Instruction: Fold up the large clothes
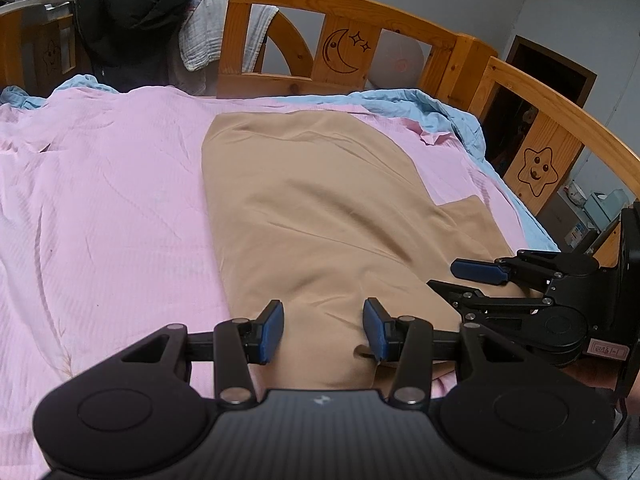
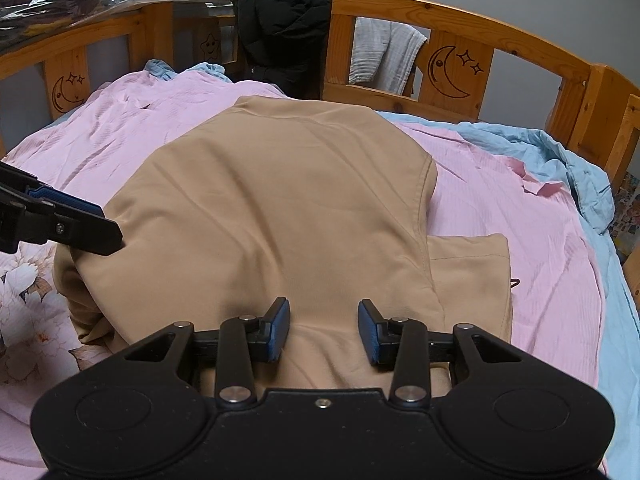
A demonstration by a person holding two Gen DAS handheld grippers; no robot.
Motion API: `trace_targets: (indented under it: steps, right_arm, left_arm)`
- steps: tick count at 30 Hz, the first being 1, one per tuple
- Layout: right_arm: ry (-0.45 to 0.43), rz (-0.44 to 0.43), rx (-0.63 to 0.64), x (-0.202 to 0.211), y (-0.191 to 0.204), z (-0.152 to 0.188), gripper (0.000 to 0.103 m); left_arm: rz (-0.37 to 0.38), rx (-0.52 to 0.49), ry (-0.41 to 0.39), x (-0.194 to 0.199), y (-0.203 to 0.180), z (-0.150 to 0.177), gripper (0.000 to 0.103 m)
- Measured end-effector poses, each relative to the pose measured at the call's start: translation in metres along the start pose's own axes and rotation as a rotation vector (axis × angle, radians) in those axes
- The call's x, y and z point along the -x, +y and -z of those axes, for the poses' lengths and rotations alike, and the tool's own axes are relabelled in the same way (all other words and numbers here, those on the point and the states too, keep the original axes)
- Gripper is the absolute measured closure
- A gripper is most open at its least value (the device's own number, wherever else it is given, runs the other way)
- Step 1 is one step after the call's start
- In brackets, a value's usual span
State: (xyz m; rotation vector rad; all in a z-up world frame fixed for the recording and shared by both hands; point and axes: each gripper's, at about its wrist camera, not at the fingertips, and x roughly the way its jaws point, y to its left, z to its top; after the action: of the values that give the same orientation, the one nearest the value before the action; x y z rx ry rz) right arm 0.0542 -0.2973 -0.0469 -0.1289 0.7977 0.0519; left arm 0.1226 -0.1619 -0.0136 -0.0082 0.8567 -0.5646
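Tan garment point(image 2: 280, 200) lies flat on the bed, over the pink sheet point(image 1: 112, 200), already folded narrower, with one squared flap point(image 2: 472, 264) sticking out toward the bed's right edge. Long axis runs from the near edge of the bed, where both tools are, straight away to the wooden rail point(image 2: 440, 12) at the far edge. Near end of the cloth looks bunched and slightly raised. Left hand-held gripper point(image 1: 323, 330) sits over the near end by the garment's left edge; jaws stand partly apart, cloth lying between the pads, no pinch visible. Right hand-held gripper point(image 2: 324, 330) sits over the near end further right, closer to the flap; jaws likewise partly apart with cloth humped between them, not clamped as far as can be seen. Both are about equally near the hem. Judgement: the next fold would carry this near end away along the long axis, toward the rail.
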Motion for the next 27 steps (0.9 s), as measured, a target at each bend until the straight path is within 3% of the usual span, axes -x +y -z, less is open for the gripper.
trace_targets:
  steps: [8,10,14,18,25,27]
  right_arm:
    - [-0.006,0.008,-0.007,0.001,-0.001,0.000,0.060]
    - [-0.013,0.014,-0.010,0.003,-0.002,-0.001,0.057]
    - [-0.053,0.006,-0.055,0.016,-0.011,-0.004,0.040]
    - [-0.087,0.029,-0.143,0.033,-0.032,-0.006,0.035]
    - [-0.053,0.081,-0.372,0.038,-0.082,-0.001,0.037]
    - [-0.030,0.082,-0.402,0.034,-0.090,0.002,0.050]
  left_arm:
    - [0.001,0.010,0.001,-0.001,0.001,-0.001,0.053]
    - [0.002,0.013,0.001,-0.001,0.002,-0.001,0.053]
    - [0.003,0.024,0.000,-0.001,0.004,-0.001,0.052]
    - [0.004,0.030,0.003,-0.001,0.005,-0.001,0.049]
    - [0.004,0.029,0.010,-0.002,0.005,-0.003,0.048]
    - [0.004,0.031,0.011,-0.002,0.005,-0.003,0.048]
